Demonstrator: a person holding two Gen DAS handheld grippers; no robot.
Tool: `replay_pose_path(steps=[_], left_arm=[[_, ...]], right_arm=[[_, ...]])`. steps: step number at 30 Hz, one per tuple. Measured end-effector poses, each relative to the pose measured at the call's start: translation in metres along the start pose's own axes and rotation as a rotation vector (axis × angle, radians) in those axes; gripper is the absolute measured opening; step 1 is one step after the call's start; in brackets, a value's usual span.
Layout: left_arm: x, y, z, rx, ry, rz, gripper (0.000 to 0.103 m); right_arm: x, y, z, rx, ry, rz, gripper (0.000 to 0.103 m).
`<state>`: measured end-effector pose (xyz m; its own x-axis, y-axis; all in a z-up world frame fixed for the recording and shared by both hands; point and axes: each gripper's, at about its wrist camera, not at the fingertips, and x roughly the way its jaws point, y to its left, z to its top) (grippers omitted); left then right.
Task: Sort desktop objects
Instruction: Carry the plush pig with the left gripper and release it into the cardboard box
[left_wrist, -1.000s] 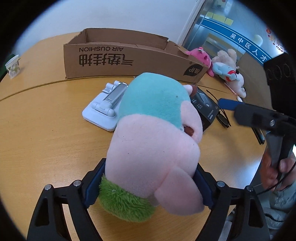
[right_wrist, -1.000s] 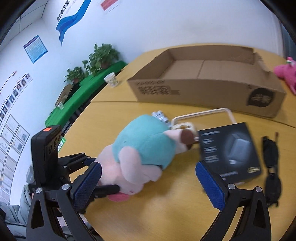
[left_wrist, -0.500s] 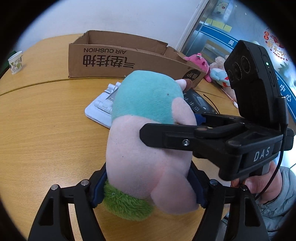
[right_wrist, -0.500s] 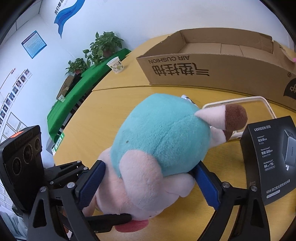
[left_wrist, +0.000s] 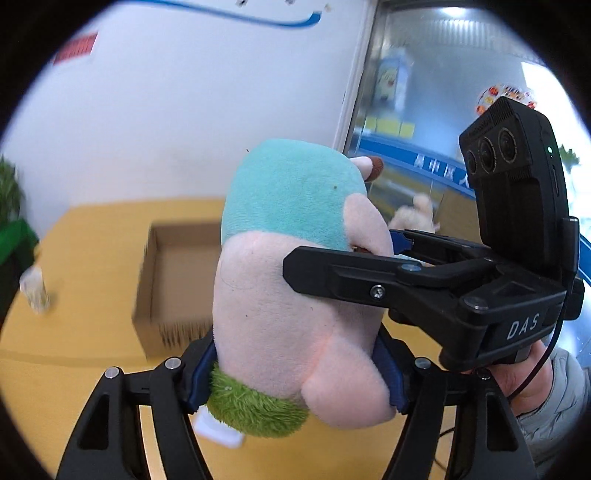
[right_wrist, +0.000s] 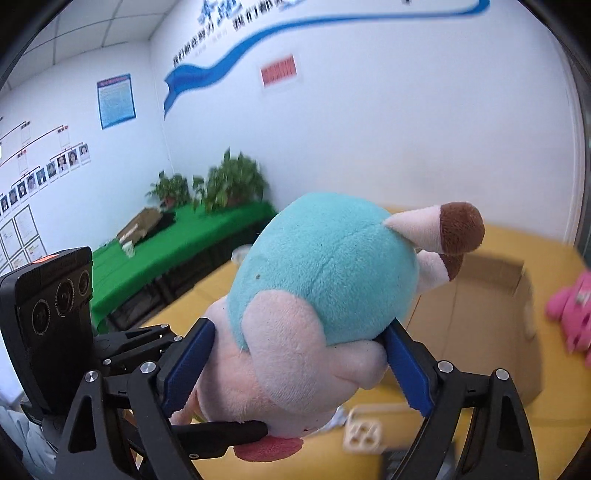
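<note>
Risk first: plush pig (left_wrist: 295, 280) was soft and bulky, pinched at two separate spots, so if the grippers drifted apart or one tilted faster, the stuffing could squirm out of a pad and the toy would swing or drop short of the cardboard box (left_wrist: 177, 280). Blurred surroundings suggested quick handling, which I judged would raise that chance.

Left gripper (left_wrist: 295, 373) was clamped on the pig's lower body, blue pads pressed into pink fabric beside the green tuft. Right gripper (right_wrist: 295, 365) was clamped across the pig's middle, pads dented into the sides, coming in from the right in the left view. Both pointed moderately downward, crossing each other's line. A hand (left_wrist: 524, 380) in a grey sleeve gripped the right handle.

Pig hung clear above the yellow table (left_wrist: 74, 369), box open beyond it.
</note>
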<state>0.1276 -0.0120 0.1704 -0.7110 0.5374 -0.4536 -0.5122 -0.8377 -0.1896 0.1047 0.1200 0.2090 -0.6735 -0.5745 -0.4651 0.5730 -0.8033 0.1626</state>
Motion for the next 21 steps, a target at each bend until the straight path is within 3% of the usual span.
replay_pose_path(steps=[4,10,15,21], left_arm=[[-0.008,0.001,0.063,0.052,-0.103,0.001,0.072],[0.005,0.009,0.147,0.103,-0.182,0.029,0.072],[0.019,0.030,0.198,0.086,-0.187,0.045,0.072],[0.065,0.061,0.231,0.037,-0.135,0.072,0.072]], right_arm=[[-0.023,-0.011,0.067,-0.049,-0.114,-0.024,0.090],[-0.024,-0.030,0.148,-0.079,-0.180,-0.019,0.090],[-0.002,-0.050,0.203,-0.091,-0.170,-0.005,0.090],[0.065,-0.090,0.242,-0.048,-0.125,0.030,0.090]])
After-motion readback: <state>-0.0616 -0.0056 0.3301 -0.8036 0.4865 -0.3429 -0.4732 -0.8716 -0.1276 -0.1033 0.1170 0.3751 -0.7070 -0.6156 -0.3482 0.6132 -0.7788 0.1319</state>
